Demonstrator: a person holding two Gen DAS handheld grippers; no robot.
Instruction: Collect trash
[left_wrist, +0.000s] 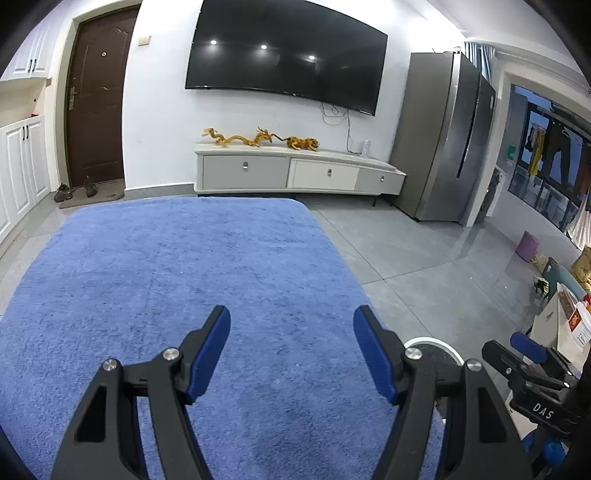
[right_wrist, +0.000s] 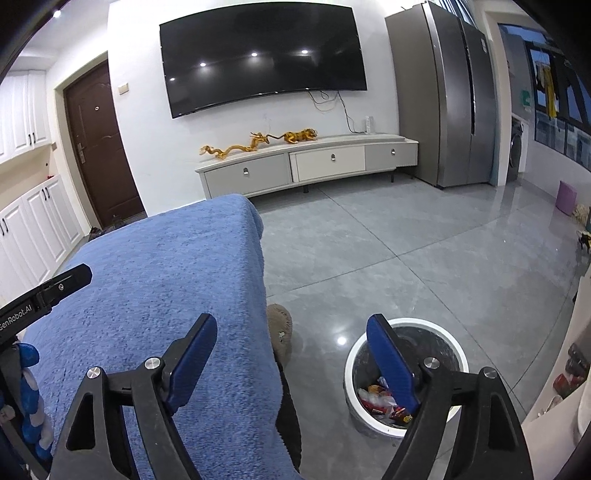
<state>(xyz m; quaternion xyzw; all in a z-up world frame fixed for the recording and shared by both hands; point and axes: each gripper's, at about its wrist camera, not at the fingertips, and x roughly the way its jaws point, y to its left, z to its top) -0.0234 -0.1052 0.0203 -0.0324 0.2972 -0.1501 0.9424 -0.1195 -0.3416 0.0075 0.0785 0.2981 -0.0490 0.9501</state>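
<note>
A white round trash bin (right_wrist: 458, 354) stands on the grey floor to the right of the blue-covered table (right_wrist: 166, 280). Crumpled wrappers (right_wrist: 384, 400) lie inside it. My right gripper (right_wrist: 291, 332) is open and empty, its right finger over the bin's rim and its left finger over the table's edge. My left gripper (left_wrist: 291, 325) hangs open over the blue cloth (left_wrist: 184, 258) with nothing between its fingers. The bin's rim (left_wrist: 428, 341) peeks out behind the left gripper's right finger. No loose trash shows on the cloth.
A brown slipper (right_wrist: 280, 332) lies on the floor at the table's edge. A TV cabinet (left_wrist: 295, 171) with golden figures stands along the far wall, a steel fridge (left_wrist: 443, 140) to its right. A purple stool (right_wrist: 567, 197) and clutter sit at the far right.
</note>
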